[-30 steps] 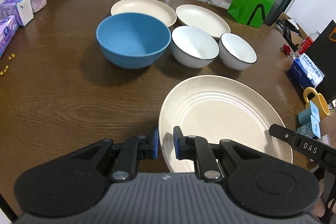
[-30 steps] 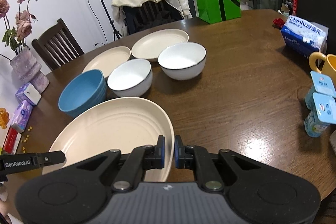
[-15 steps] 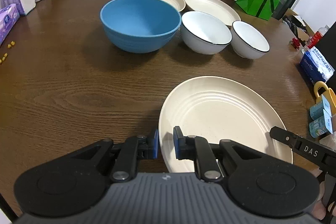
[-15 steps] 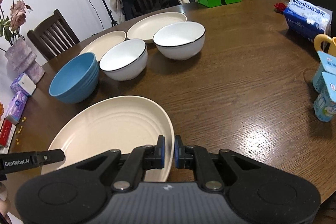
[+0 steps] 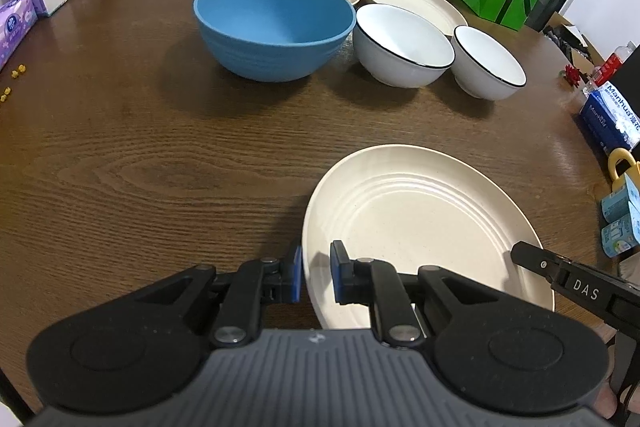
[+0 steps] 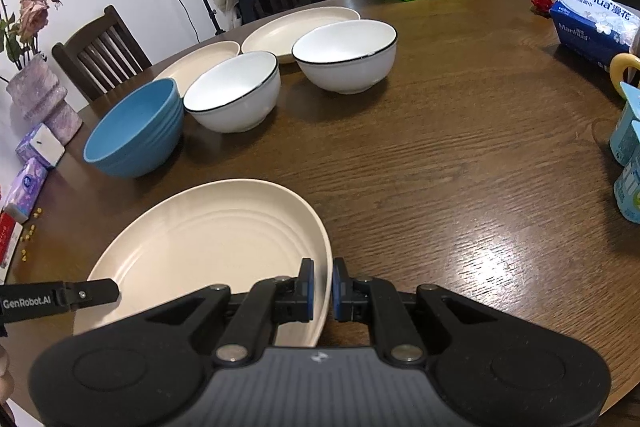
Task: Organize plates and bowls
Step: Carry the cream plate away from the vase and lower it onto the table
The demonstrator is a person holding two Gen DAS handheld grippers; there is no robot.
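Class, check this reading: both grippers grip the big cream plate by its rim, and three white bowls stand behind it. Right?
Not quite: only two white bowls stand there, beside a blue bowl, as the left wrist view shows. The left gripper and right gripper do grip the big cream plate.

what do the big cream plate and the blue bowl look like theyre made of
Cream plate: likely matte plastic or fibre composite; fine specks, dull sheen, moulded concentric ridges. Blue bowl: probably the same kind, with a matte, faintly speckled surface and ribbed outer wall, no glaze shine.

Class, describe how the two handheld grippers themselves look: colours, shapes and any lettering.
Both the left gripper and the right gripper are matte black, with ribbed grey bodies, round side housings, silver pivot bolts and blue pads. Finger sides carry white lettering: "GenRobot.AI" on the left, "DAS" on the right.
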